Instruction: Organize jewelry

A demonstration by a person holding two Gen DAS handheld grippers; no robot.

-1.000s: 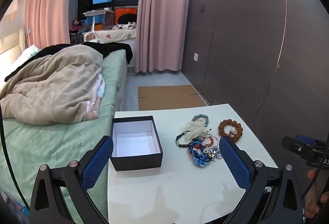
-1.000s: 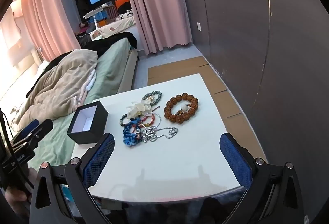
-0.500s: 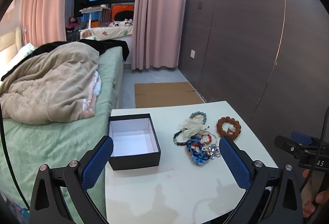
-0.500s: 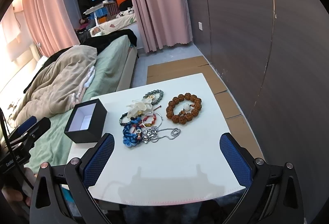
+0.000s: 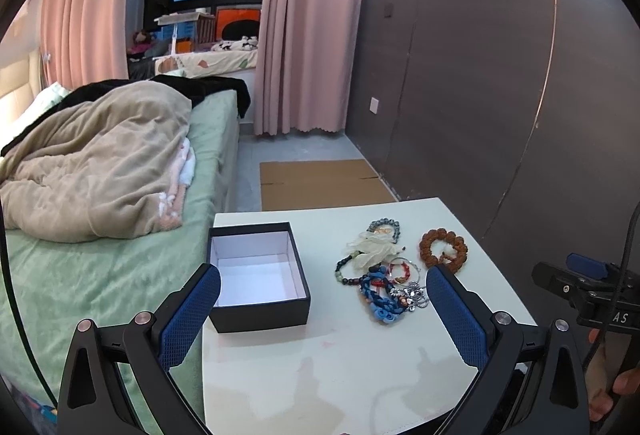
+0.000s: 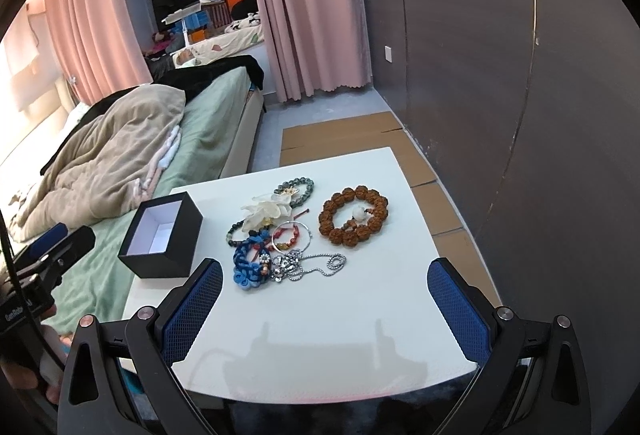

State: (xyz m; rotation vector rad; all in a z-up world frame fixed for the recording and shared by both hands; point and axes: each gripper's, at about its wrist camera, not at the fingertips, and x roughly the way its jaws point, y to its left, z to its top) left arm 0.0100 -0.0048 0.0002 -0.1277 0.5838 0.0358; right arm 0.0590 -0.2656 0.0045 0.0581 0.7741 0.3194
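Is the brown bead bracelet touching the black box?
Apart. The right wrist view shows the brown bead bracelet well to the right of the black box, with the other jewelry and bare table between them.

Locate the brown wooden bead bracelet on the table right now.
In the right wrist view, the brown bead bracelet lies flat on the white table, alone at the right of the jewelry pile, on the side away from the open black box.

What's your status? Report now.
Left gripper open, right gripper open, both empty. Tangled bead-and-chain jewelry pile beside empty black square box. Nothing blocking.
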